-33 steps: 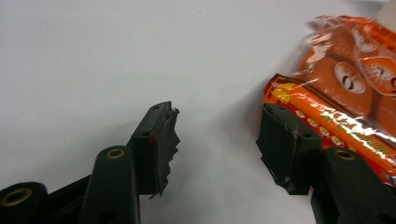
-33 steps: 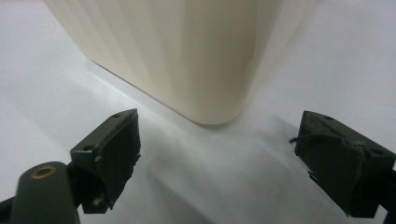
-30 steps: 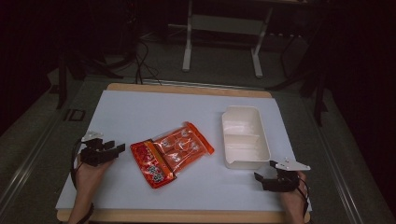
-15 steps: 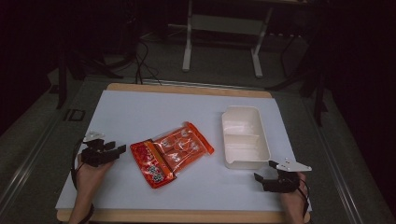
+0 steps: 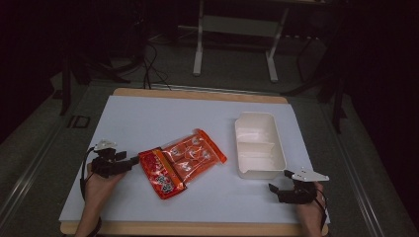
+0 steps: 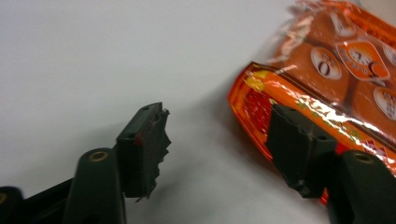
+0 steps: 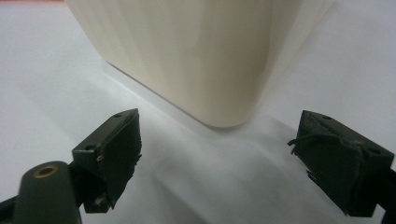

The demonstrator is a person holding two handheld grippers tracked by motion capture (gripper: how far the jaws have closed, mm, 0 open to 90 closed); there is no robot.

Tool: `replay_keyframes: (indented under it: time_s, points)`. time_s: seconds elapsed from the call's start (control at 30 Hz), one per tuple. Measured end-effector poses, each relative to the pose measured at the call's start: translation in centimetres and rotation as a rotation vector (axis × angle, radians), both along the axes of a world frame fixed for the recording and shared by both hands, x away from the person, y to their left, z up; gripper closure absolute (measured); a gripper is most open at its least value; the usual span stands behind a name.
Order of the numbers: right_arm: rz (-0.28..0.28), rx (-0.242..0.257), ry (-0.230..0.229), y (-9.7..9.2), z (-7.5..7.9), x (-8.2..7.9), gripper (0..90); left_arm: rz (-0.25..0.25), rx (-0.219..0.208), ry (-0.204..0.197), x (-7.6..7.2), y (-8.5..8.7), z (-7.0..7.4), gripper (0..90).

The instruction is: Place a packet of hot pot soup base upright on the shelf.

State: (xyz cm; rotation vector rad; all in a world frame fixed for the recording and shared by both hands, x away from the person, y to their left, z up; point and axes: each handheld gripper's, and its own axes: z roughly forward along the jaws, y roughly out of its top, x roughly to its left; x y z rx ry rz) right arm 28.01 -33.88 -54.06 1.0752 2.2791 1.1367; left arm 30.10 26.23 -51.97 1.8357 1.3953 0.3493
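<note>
An orange snack bag (image 5: 184,160) lies flat near the middle of the white table top (image 5: 163,118), with clear windows showing round pieces inside. My left gripper (image 5: 132,162) is open at the bag's left end. In the left gripper view the bag (image 6: 327,79) sits at the right, and one jaw of the left gripper (image 6: 219,140) overlaps its red-printed edge. A white two-compartment tray (image 5: 259,145) stands to the right of the bag, with nothing inside. Just in front of its near right corner is my right gripper (image 5: 276,186), open, facing the tray (image 7: 196,56), with only table between the right gripper's (image 7: 219,149) jaws.
The white sheet covers a wooden table whose edge (image 5: 197,228) shows at the front. A metal stand (image 5: 232,29) and cables lie on the dark floor beyond the far edge. Bare table top stretches behind the bag and tray.
My left gripper has edged slightly right toward the bag's end. The right gripper, the bag and the tray have stayed where they were.
</note>
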Motion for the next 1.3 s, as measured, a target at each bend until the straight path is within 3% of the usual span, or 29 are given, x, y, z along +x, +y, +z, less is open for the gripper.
replay_keyframes:
  time_s: [0.47, 0.57, 0.9, 1.3]
  points:
    - [0.007, 0.009, -0.005, -0.1, 0.0, 0.0, 14.4, -0.081, 0.030, 0.042, 0.3, -1.7, -0.6, 49.0]
    - [0.011, 0.007, -0.005, 0.0, 0.0, -0.1, 14.4, -0.092, 0.015, 0.047, 0.3, -1.9, -0.6, 51.2]
    - [0.019, -0.006, -0.005, 0.1, 0.0, -0.1, 14.4, -0.143, 0.025, 0.084, 0.7, -3.1, -1.3, 49.7]
    - [0.023, -0.007, -0.004, 0.1, 0.0, -0.1, 14.4, -0.178, 0.028, 0.088, 1.1, -4.5, -1.4, 48.7]
